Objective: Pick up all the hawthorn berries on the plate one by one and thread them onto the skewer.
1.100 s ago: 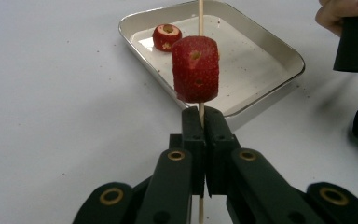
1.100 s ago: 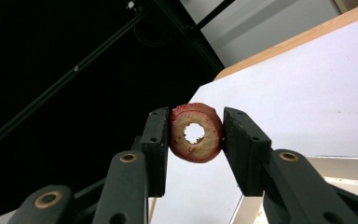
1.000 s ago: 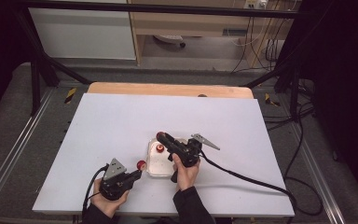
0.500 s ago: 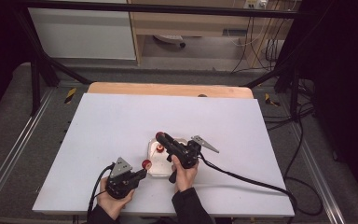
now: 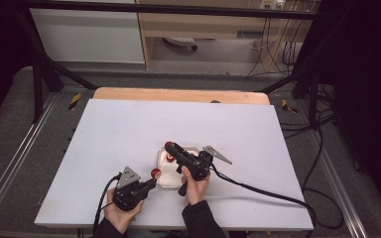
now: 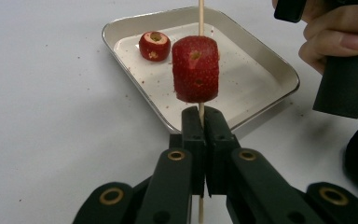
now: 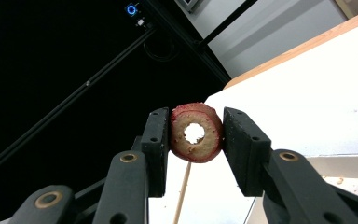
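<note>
Overhead, item by item: white table (image 5: 129,129) with a small metal tray (image 5: 194,149) near the person's edge. The left gripper (image 5: 148,184) sits low at the tray's near-left corner, a red fruit piece (image 5: 156,173) at its tip. The right gripper (image 5: 170,147) is raised over the tray, a second red piece (image 5: 168,145) at its tip. The two tips stand near each other, apart, which suggests one piece is being lined up for the other's stick.

Left gripper view: jaws clenched tight on a thin wooden skewer (image 6: 200,16), held upright so its free end stays open for loading. One cored fruit piece (image 6: 195,69) is already threaded, resting just above the jaw tips. Behind it, the tray (image 6: 261,60) holds one more cored piece (image 6: 154,45), kept there as stock. The person's right hand (image 6: 340,42) is at the upper right, wrapped round its gripper's handle.

Right gripper view: jaws grasp a cored fruit ring (image 7: 196,132) by its sides, pads pressing the red skin. The bored hole is left free and faces the camera, presumably so the skewer can pass through. A length of skewer (image 7: 182,193) shows below the ring, not touching it as far as can be told.
</note>
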